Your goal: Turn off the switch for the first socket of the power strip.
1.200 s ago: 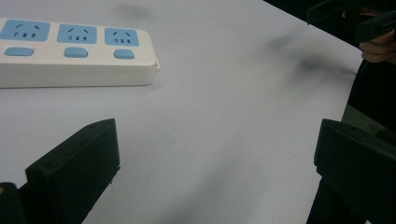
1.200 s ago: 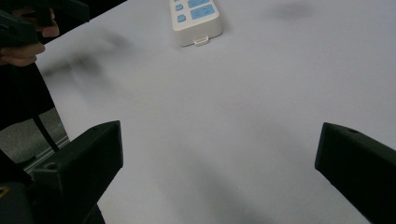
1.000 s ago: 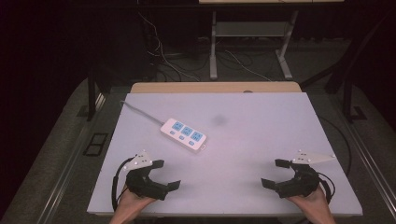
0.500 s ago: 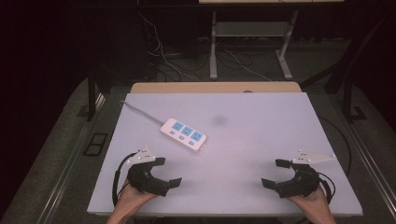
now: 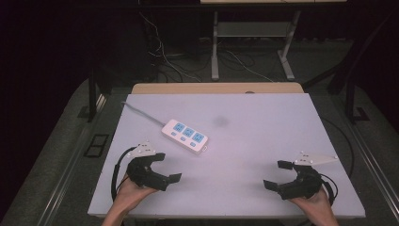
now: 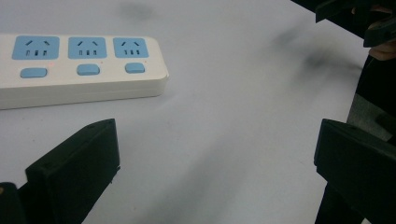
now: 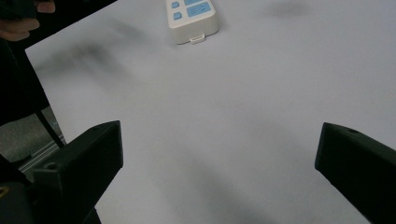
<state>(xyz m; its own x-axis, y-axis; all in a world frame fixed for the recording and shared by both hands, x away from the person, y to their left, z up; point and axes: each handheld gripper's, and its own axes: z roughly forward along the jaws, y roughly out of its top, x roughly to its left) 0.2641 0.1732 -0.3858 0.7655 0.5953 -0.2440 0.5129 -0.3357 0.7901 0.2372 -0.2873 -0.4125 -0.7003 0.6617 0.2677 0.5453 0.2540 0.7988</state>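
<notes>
Left black two-jaw gripper [image 5: 163,165], held in the person's left hand [image 5: 128,194] near the front left corner of the pale lilac tabletop [image 5: 254,136]: jaws spread wide, nothing between them, both hovering over bare tabletop. In the left gripper view its gap [image 6: 217,154] frames empty surface, with the white three-socket power strip with blue outlet faces and blue switches [image 6: 74,70] lying ahead and to one side of the nearer jaw, apart from it.

Right black two-jaw gripper [image 5: 277,175], held in the person's right hand [image 5: 314,205] near the front right corner of the tabletop: jaws likewise released and empty. Its own view [image 7: 219,154] shows bare tabletop between the jaws and one end of the power strip [image 7: 192,17] farther off.

Power strip [image 5: 185,135]: flat on the tabletop, left of centre, set diagonally, nearer the left gripper than the right, touching neither. Its grey cable [image 5: 143,116] runs from the strip's far end toward the back left corner of the tabletop. A faint dark smudge [image 5: 220,121] lies just right of the strip. No object stands between either gripper and the strip. Beyond the tabletop's far edge: a tan wooden board [image 5: 216,88], then loose floor cables [image 5: 164,61] and a metal table frame [image 5: 254,37].
</notes>
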